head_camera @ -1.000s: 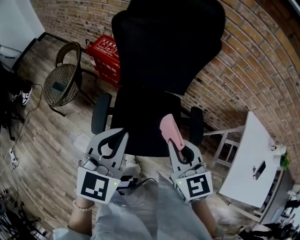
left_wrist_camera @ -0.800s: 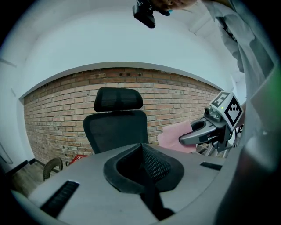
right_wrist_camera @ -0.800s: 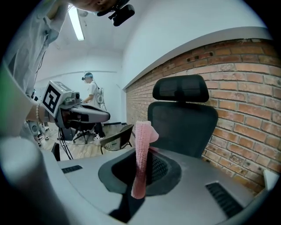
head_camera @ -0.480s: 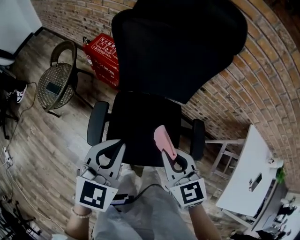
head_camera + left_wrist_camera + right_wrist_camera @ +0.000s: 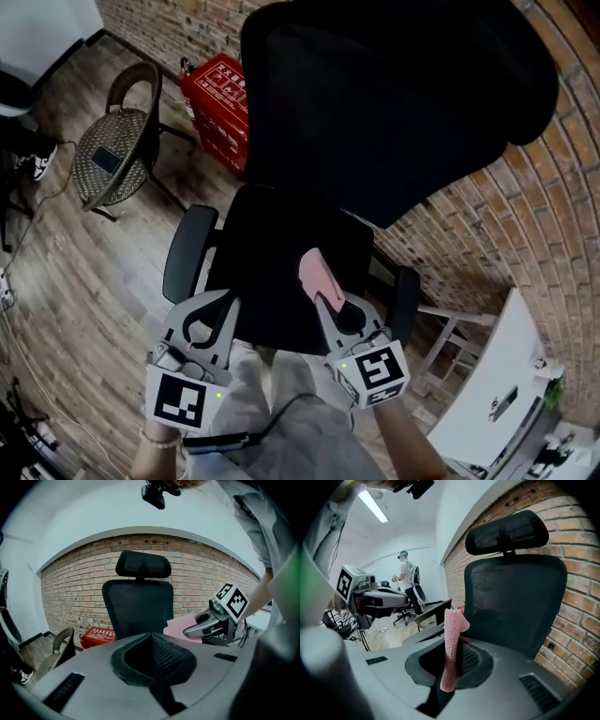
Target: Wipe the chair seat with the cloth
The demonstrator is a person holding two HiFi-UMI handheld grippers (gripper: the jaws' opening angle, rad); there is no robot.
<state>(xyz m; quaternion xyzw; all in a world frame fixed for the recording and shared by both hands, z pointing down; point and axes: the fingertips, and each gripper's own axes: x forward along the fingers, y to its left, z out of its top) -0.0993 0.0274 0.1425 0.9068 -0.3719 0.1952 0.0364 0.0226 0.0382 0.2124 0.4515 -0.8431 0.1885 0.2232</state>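
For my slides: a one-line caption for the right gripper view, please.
Right tool grips a pink cloth, facing a black office chair by a brick wall.

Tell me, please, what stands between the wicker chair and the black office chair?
A red box sits there; the head view shows it best.

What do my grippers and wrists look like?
Both the left gripper and right gripper are grey with dark-lined jaws, each carrying a cube of black-and-white square markers and a green light. A beaded bracelet circles the left wrist; a black cable trails below.
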